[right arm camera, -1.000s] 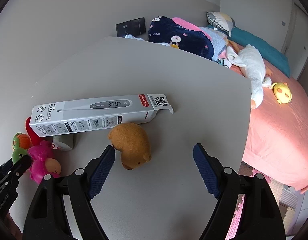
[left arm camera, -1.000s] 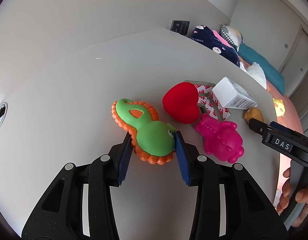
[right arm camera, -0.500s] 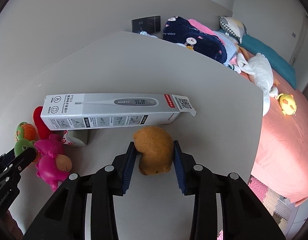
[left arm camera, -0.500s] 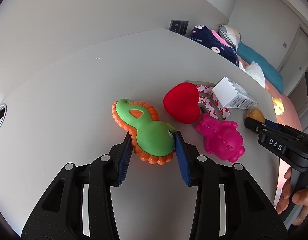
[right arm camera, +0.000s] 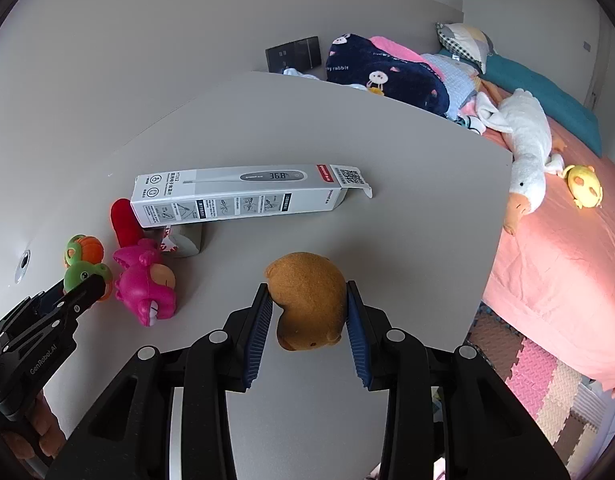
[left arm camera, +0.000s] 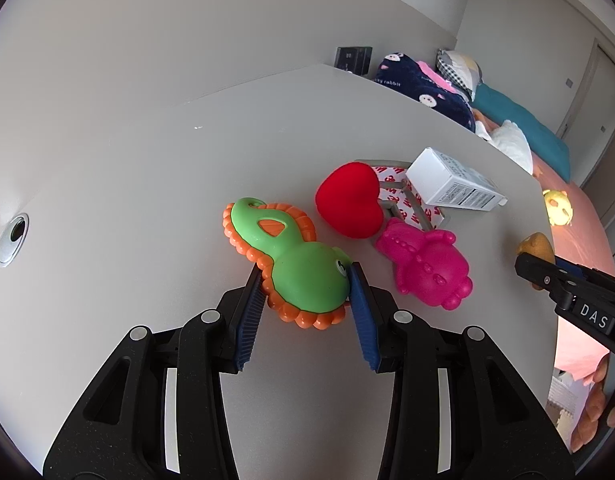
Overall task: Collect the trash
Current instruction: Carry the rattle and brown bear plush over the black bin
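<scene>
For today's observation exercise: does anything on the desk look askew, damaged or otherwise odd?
The long white thermometer box lies propped, one end resting on a small grey block, its end flap hanging open. Oddly for trash collecting, both grippers clamp toys: the left a green-and-orange toy, the right a brown plush.

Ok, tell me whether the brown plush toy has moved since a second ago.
Yes. The brown plush toy has come away from the grey thermometer box, clamped in the right hand-held gripper.

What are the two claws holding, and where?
Left claw pinches the green toy at its round end; right claw squeezes the brown plush toy by its sides.
</scene>
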Tool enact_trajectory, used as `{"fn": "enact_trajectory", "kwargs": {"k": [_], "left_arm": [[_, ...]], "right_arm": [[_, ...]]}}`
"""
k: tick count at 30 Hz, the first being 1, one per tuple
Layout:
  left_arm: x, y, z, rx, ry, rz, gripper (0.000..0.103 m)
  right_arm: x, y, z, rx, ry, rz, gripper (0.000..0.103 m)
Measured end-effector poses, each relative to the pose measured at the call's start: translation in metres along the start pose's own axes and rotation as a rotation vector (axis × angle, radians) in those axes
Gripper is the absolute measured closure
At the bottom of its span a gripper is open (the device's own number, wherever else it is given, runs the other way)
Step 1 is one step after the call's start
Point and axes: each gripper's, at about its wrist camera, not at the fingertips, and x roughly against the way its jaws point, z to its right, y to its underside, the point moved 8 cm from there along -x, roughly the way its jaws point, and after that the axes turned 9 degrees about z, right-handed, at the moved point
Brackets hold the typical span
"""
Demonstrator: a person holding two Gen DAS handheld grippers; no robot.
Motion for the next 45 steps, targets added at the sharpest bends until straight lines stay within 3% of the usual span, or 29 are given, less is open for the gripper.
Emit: {"fn": "enact_trajectory", "kwargs": {"k": [13,23,45], "left_arm": [[0.048,-0.003,0.030,-0.027,0.026,0.059,0.062],[0.073,-0.005,0.077,-0.072,0.072,0.086,0.062],[0.078,0.006,0.194,-0.200,0.218,0.073,0.062]], "right_arm": [[0.056,-0.002,0.024,-0.038,-0.008,0.077,0.065],[0.094,0.005,0.057,-0.081,-0.001,0.120,0.065],[0.144,0.024,0.145,-0.164,0.101,0.163,0.065]]}}
